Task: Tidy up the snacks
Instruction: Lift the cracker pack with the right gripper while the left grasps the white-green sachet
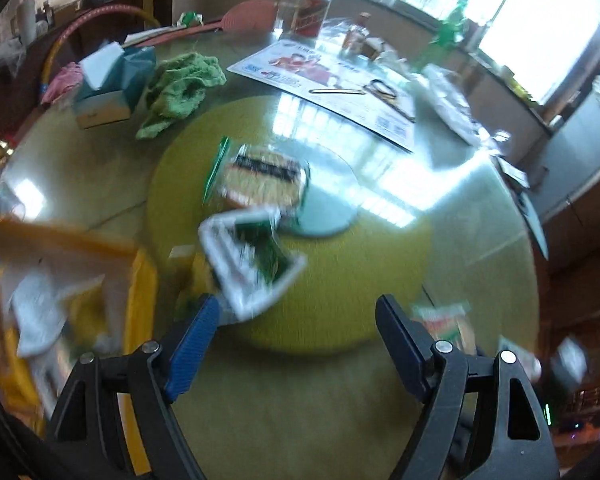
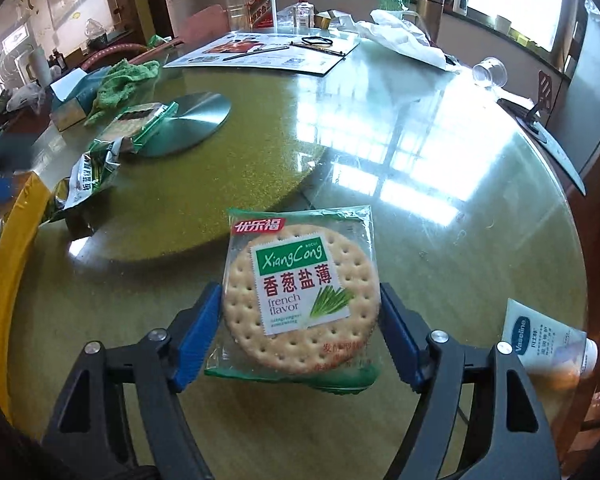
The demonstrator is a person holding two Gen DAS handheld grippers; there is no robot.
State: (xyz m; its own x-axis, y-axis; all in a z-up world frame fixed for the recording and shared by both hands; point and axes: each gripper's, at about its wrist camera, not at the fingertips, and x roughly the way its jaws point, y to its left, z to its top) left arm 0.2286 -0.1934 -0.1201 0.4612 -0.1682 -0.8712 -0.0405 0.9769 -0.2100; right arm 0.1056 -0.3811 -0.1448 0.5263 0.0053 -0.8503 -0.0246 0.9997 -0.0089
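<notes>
A clear packet with a round cracker and a green "XiangCong" label (image 2: 300, 288) lies on the glass table between the blue pads of my right gripper (image 2: 300, 300). Both pads sit against its sides. A crumpled green-and-white snack bag (image 2: 92, 176) and a clear green-edged biscuit packet (image 2: 140, 124) lie further left. In the blurred left wrist view my left gripper (image 1: 296, 308) is open and holds nothing, with the crumpled bag (image 1: 252, 264) just beyond its left fingertip and the biscuit packet (image 1: 264, 180) behind that. A yellow box (image 1: 140, 280) at the left holds several packets.
The yellow box's rim (image 2: 16, 248) runs along the left edge. A silver disc (image 2: 188, 120), a green cloth (image 2: 120, 84) and a tissue box (image 2: 68, 108) lie beyond the snacks. A Vaseline tube (image 2: 548, 336) lies at the right. A poster (image 2: 260, 56) and bottles (image 2: 260, 0) stand at the back.
</notes>
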